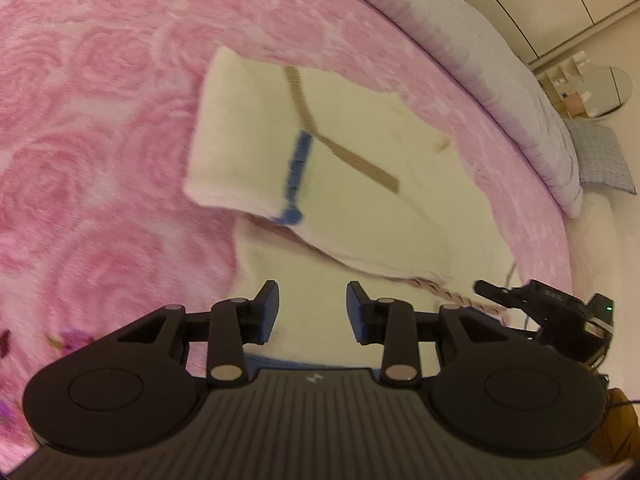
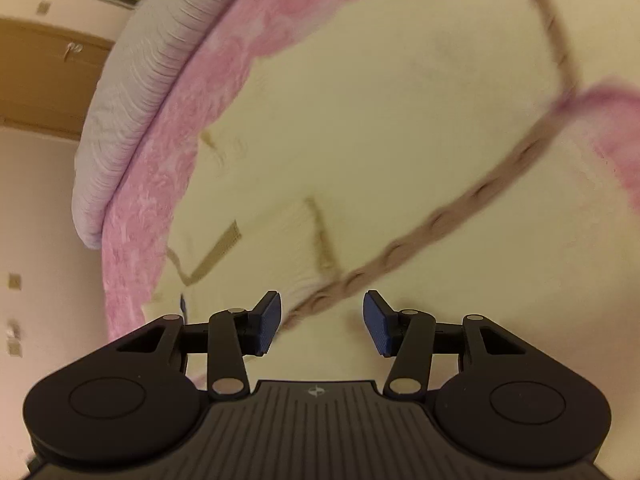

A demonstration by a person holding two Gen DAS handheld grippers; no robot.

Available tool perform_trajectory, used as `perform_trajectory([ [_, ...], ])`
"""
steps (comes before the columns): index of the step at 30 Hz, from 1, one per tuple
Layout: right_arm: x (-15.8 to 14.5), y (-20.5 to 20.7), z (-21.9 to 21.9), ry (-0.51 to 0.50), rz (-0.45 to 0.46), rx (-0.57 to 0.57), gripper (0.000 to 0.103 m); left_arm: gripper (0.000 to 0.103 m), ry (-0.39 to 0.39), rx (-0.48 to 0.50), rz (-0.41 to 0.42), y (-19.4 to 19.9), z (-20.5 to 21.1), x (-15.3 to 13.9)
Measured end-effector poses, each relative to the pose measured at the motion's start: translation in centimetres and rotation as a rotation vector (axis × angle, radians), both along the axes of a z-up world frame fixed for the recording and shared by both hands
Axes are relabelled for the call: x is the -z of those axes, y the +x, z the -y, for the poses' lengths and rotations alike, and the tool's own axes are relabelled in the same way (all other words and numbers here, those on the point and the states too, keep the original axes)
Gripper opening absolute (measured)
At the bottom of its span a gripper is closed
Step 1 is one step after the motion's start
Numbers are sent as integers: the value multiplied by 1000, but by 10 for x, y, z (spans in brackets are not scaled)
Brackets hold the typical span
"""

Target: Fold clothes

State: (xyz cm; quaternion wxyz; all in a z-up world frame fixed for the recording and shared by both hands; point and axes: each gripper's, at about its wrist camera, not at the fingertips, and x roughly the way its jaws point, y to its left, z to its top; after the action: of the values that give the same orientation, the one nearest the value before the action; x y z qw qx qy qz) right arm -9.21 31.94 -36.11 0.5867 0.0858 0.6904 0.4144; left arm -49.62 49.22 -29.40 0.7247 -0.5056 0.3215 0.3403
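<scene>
A cream knitted garment point(image 1: 360, 184) with tan and blue trim lies on the pink rose-patterned bedspread point(image 1: 100, 140), one part folded over the rest. My left gripper point(image 1: 313, 312) hovers open over its near edge, nothing between the fingers. The right gripper shows at the right edge of the left wrist view as a black shape point(image 1: 552, 312). In the right wrist view the same cream garment point(image 2: 400, 120) fills the frame, crossed by a tan braided trim point(image 2: 440, 216). My right gripper point(image 2: 322, 322) is open just above the fabric, near the trim.
A grey quilt point(image 1: 500, 72) runs along the bed's far edge, with a checked pillow point(image 1: 600, 156) beyond it. Wardrobe doors and a mirror stand at the back. In the right wrist view the bed edge point(image 2: 132, 240) drops to a pale floor on the left.
</scene>
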Motion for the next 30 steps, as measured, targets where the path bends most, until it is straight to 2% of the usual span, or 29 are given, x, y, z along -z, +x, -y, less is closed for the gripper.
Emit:
perform_trajectory([
  [4, 28, -7, -24, -40, -32, 38, 51, 32, -8, -16, -11, -6, -12, 8],
  [6, 31, -14, -34, -47, 4, 35, 50, 32, -10, -17, -19, -8, -16, 10],
  [7, 30, -16, -38, -44, 31, 28, 45, 32, -10, -17, -23, -8, -17, 11],
  [8, 24, -17, -41, -24, 79, 4, 14, 32, -10, -15, -26, -8, -19, 12],
  [9, 16, -17, -44, 0, 128, -18, 11, 32, -10, -12, -26, -7, -21, 13],
  [13, -37, -13, -42, 181, 340, -52, 11, 32, -8, 18, -26, 2, -25, 15],
  [15, -61, -3, -31, 243, 455, -16, 11, 32, -12, 39, -27, 11, -24, 18],
  [17, -66, 10, -22, 216, 533, 26, 11, 32, -16, 60, -27, 20, -23, 22],
  [21, -29, 45, -4, 25, 502, 101, 11, 32, -24, 101, -29, 37, -20, 29],
  [24, -7, 59, 1, -36, 465, 111, 11, 32, -28, 128, -50, 46, -16, 34],
  [28, -26, 59, 4, 44, 543, 78, 11, 32, -30, 140, -78, 51, -13, 36],
  [30, -25, 62, 3, 30, 557, 63, 11, 32, -30, 146, -91, 54, -12, 37],
])
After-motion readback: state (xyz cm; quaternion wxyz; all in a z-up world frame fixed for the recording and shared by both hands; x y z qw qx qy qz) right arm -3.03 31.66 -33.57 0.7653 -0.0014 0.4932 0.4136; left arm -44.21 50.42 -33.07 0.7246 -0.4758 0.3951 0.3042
